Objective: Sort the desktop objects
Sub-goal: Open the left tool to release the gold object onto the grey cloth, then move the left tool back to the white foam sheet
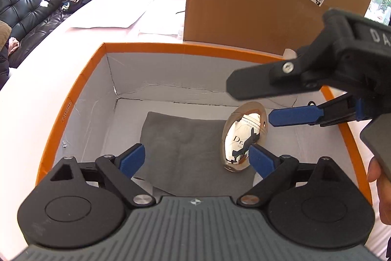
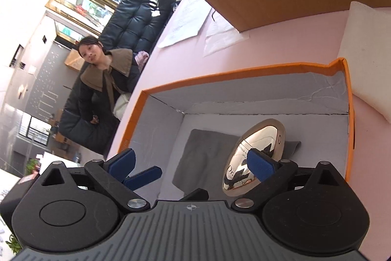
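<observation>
Two handheld grippers hover over an open orange-rimmed box (image 1: 73, 99) on a pink desk (image 1: 36, 80). Inside, a shiny gold egg-shaped bottle (image 1: 240, 136) lies on a grey cloth (image 1: 180, 148), apparently already sorted into the box. The left gripper (image 1: 196, 157) has its fingers spread wide, holding nothing. The right gripper (image 2: 193, 163) is likewise released and empty. A large cardboard box (image 1: 244, 4) stands behind.

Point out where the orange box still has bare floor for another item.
Free: the white floor strip between the grey cloth and the orange box's left wall, and the cloth's own left half. Crowded: the right side, where the gold egg-shaped case lies and both tongs, left and right, hover.
</observation>
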The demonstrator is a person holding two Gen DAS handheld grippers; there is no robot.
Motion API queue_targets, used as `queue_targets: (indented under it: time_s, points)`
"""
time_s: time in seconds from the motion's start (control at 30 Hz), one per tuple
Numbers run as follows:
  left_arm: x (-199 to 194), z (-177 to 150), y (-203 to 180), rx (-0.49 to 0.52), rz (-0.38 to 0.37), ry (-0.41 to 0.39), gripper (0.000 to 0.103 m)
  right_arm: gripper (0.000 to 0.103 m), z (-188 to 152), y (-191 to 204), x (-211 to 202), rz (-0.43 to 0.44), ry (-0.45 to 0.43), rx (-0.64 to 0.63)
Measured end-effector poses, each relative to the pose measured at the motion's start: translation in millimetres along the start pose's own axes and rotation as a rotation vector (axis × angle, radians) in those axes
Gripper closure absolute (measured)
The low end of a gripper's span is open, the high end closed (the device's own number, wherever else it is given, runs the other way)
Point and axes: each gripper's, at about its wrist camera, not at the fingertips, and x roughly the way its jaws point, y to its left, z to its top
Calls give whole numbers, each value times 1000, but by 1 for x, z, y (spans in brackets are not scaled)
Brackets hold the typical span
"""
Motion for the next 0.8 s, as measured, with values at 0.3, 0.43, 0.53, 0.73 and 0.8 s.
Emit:
queue_targets:
  time_s: [0.3,0.43,0.53,0.73,0.8]
  points:
    - [-69,-4,-32,9,-91,-309,0,0,-14,-32,-111,260,-382,62]
    - [-84,3,-75,54,-182,-431,0,0,-21,-70,-162,239,-560,101]
    - [-77,10,-113,56,-279,-432,0,0,-23,-111,-190,195,-615,175]
    - [-39,9,-190,42,-391,-472,0,0,-42,-192,-214,132,-710,286]
    - [-22,9,-213,28,-404,-478,0,0,-49,-216,-223,129,-733,322]
